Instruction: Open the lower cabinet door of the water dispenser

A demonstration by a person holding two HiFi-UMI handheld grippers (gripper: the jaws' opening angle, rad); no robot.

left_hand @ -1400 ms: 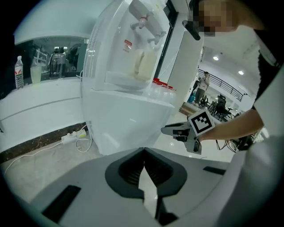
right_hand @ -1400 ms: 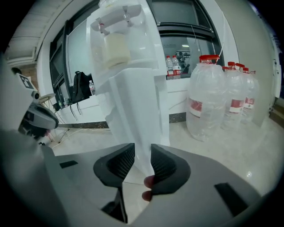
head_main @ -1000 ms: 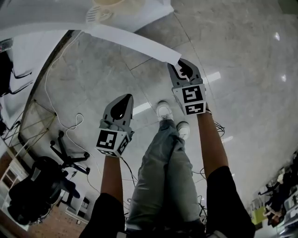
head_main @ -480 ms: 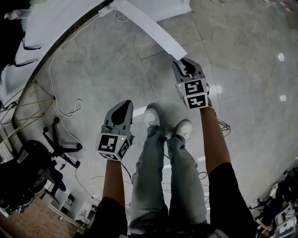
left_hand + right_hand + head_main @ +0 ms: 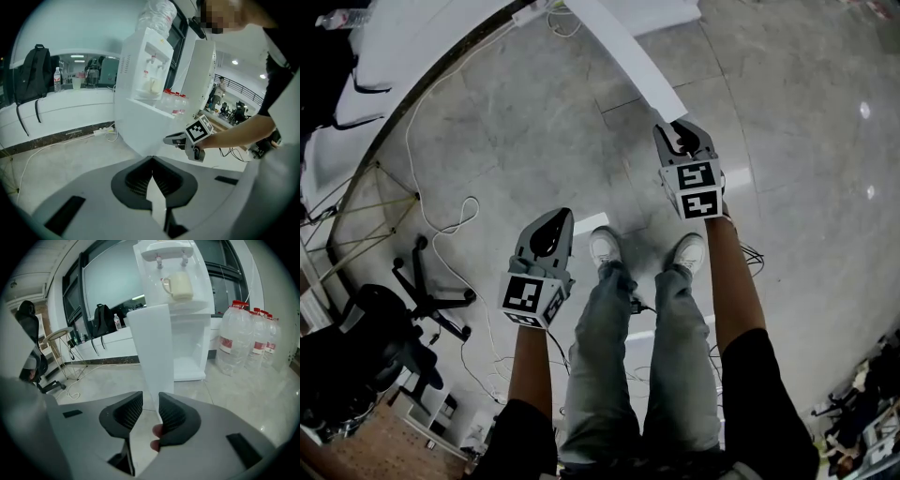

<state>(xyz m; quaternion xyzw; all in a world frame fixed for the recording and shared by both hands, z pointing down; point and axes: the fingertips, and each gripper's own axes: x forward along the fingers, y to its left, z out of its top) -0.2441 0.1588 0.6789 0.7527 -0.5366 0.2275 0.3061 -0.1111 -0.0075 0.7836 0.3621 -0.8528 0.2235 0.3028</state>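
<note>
The white water dispenser (image 5: 187, 319) stands ahead with a cup (image 5: 180, 285) under its taps. Its lower cabinet door (image 5: 152, 343) is swung out toward me, leaving the lower compartment (image 5: 190, 355) exposed. My right gripper (image 5: 151, 404) is shut on the door's free edge, with the panel running between the ribbed pads. From the head view the door (image 5: 623, 56) is a long white strip ending at the right gripper (image 5: 680, 131). My left gripper (image 5: 551, 225) hangs over the floor to the left, shut and empty. The left gripper view shows the dispenser (image 5: 145, 70) and the right gripper (image 5: 171, 139) at the door (image 5: 199, 79).
Several large water bottles (image 5: 243, 338) stand right of the dispenser. An office chair (image 5: 422, 281) and loose white cables (image 5: 450, 216) lie on the floor at left. A power strip (image 5: 101, 132) sits by the wall, and a backpack (image 5: 33, 70) rests on the ledge. The person's feet (image 5: 605, 246) are between the grippers.
The door has swung further out with the right gripper holding its edge. Both grippers drew back from the dispenser, and the person's feet now stand side by side.
</note>
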